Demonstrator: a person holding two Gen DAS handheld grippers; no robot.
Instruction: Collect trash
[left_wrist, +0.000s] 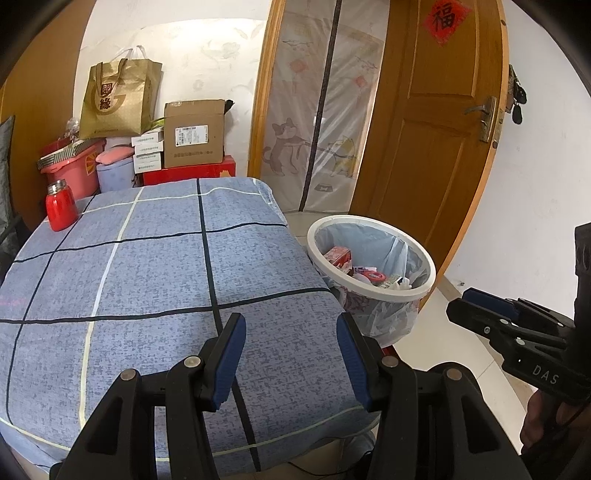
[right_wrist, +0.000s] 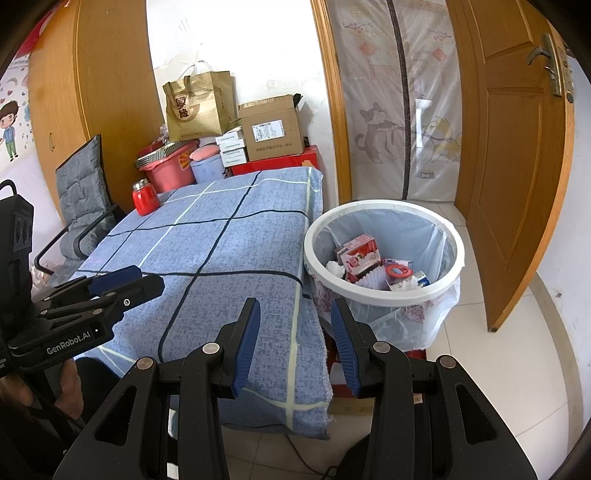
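Trash (right_wrist: 373, 264) in bin (right_wrist: 384, 291) | beside table (left_wrist: 147, 277) | flask (left_wrist: 61, 205) | both fingers (left_wrist: 345, 349) wide, empty

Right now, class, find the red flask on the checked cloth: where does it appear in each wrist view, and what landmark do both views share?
Left wrist view: the red flask stands at the far left corner of the blue checked cloth, at the picture's left edge.
Right wrist view: the red flask stands at the cloth's far left corner, upper left of centre.
Shared landmark: the white bin right of the table.
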